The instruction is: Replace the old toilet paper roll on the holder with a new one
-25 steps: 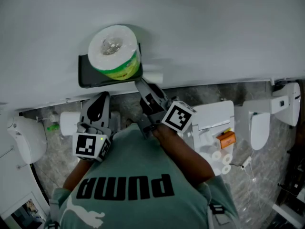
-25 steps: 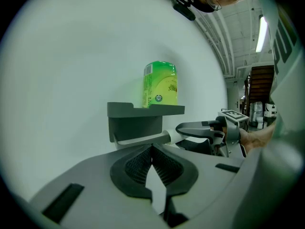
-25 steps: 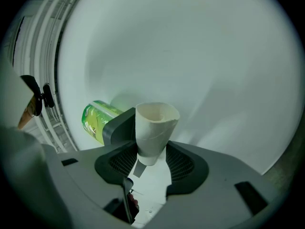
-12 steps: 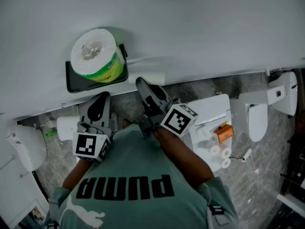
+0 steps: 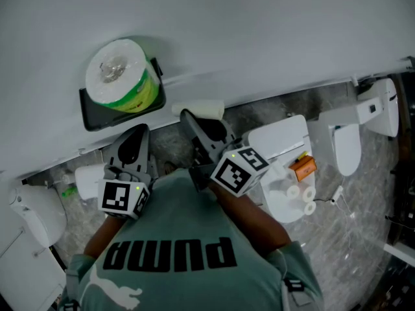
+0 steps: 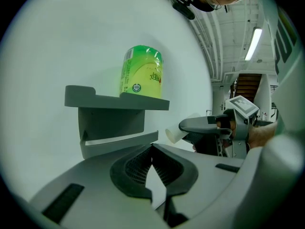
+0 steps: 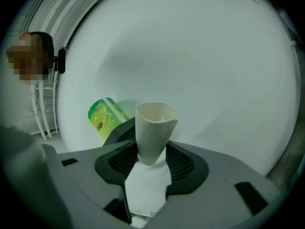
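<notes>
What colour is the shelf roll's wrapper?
The wrapper is bright green, clearest in left gripper view.

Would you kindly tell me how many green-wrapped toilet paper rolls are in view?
1: the green-wrapped roll stands upright atop the grey holder on the wall. Others may be hidden outside the frame.

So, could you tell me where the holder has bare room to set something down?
In the left gripper view, the shelf is bare left of the wrapped roll; the roll crowds its right end.
</notes>
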`<act>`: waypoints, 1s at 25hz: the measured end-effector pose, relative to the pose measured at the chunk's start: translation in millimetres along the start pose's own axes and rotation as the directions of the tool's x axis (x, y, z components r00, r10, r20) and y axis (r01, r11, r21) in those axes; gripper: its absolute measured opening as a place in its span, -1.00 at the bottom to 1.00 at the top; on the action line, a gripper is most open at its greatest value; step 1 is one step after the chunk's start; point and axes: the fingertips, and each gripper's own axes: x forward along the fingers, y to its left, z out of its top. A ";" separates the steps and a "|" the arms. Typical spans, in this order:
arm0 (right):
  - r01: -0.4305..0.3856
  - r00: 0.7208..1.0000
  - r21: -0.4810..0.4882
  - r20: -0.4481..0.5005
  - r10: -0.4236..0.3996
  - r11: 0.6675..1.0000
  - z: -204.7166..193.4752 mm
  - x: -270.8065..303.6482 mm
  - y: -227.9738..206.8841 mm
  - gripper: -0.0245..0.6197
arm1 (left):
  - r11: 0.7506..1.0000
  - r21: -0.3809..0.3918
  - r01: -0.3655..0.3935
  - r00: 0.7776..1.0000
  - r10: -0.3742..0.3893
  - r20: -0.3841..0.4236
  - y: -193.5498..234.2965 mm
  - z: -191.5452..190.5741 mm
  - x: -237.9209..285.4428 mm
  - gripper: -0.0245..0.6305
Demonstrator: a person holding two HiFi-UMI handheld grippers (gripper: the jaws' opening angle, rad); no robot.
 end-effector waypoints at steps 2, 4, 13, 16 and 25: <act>0.022 1.000 -0.055 0.007 -0.022 0.998 0.8 -3.3 4.2 -0.32 | 1.000 0.001 0.019 1.000 -0.019 0.001 -0.7 -0.7 0.3 -0.92; 0.044 0.999 -0.115 0.018 -0.042 0.992 2.0 -6.5 9.8 -0.32 | 0.999 0.001 0.040 0.999 -0.040 0.003 -1.5 -1.2 0.7 -0.92; 0.095 0.995 -0.316 0.040 -0.087 0.944 -4.8 -17.3 46.5 -0.32 | 0.994 -0.003 0.107 0.994 -0.107 0.018 1.1 -2.6 -8.4 -0.92; 0.101 0.995 -0.364 0.040 -0.093 0.926 -9.9 -19.6 59.8 -0.32 | 0.993 -0.008 0.117 0.993 -0.117 0.024 4.7 -3.9 -14.4 -0.92; 0.048 0.998 -0.547 0.003 -0.055 0.836 -26.9 -5.6 111.9 -0.32 | 0.996 -0.029 0.087 0.995 -0.085 0.052 29.6 -5.5 -39.1 -0.92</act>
